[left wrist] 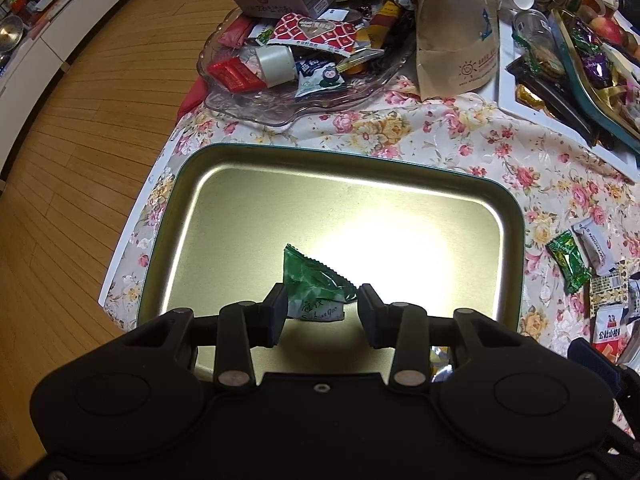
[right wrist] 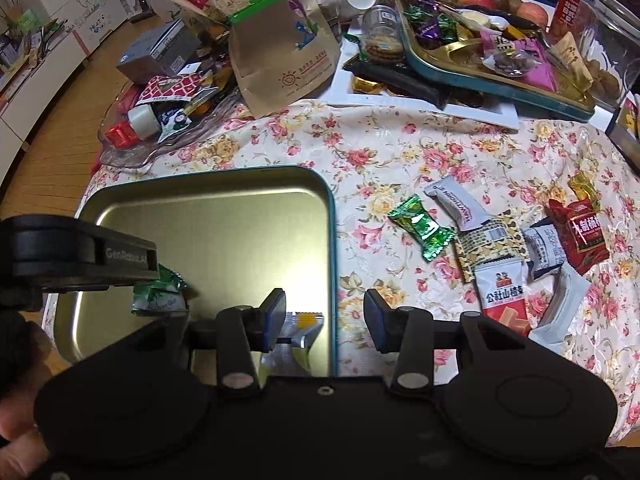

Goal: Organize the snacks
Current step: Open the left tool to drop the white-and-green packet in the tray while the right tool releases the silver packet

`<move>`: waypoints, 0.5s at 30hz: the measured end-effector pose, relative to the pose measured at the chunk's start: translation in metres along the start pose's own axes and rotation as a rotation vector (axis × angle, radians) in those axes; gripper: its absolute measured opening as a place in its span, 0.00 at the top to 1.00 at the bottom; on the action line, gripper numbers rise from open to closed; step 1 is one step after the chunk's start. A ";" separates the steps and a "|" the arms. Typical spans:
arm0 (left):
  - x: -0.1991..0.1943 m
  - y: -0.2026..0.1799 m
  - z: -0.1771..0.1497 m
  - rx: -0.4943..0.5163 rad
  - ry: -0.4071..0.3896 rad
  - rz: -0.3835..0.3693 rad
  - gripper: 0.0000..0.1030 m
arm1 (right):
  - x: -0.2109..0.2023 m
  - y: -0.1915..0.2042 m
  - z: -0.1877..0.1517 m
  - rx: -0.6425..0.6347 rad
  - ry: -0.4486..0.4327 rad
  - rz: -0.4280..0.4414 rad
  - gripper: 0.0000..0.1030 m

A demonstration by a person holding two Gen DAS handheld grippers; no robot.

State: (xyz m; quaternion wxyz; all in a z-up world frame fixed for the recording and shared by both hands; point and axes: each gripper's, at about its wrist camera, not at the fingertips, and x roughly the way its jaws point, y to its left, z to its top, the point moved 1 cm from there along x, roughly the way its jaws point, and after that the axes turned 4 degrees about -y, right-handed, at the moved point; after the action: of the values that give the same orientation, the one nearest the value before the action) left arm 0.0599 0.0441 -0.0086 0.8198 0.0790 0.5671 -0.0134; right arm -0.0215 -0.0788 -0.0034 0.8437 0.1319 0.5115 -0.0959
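- Since the left hand-held gripper (left wrist: 323,308) hangs over the gold tin tray (left wrist: 224,216) w/ jaws apart around the green snack packet (left wrist: 316,286), I'd judge this a drop-off: lift straight up so the pads don't drag it.
- Right hand-held gripper (right wrist: 325,320) is wide, holding nothing, straddling the tray's right rim.
- Next target probably the green candy (right wrist: 420,228) on the floral tabletop (right wrist: 380,152); approach low, pinch across the middle.
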 end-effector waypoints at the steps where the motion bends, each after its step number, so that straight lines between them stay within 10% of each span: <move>1: -0.001 -0.002 0.000 0.005 -0.001 -0.001 0.53 | 0.000 -0.002 0.000 0.003 0.000 -0.005 0.57; 15: -0.021 -0.056 -0.007 0.111 -0.012 -0.070 0.53 | -0.006 -0.065 -0.009 0.051 0.017 -0.083 0.55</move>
State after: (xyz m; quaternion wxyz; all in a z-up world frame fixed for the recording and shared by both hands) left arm 0.0393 -0.0118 0.0023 0.8165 0.1046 0.5629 -0.0740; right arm -0.0512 -0.1371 -0.0101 0.8309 0.1329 0.5211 -0.1428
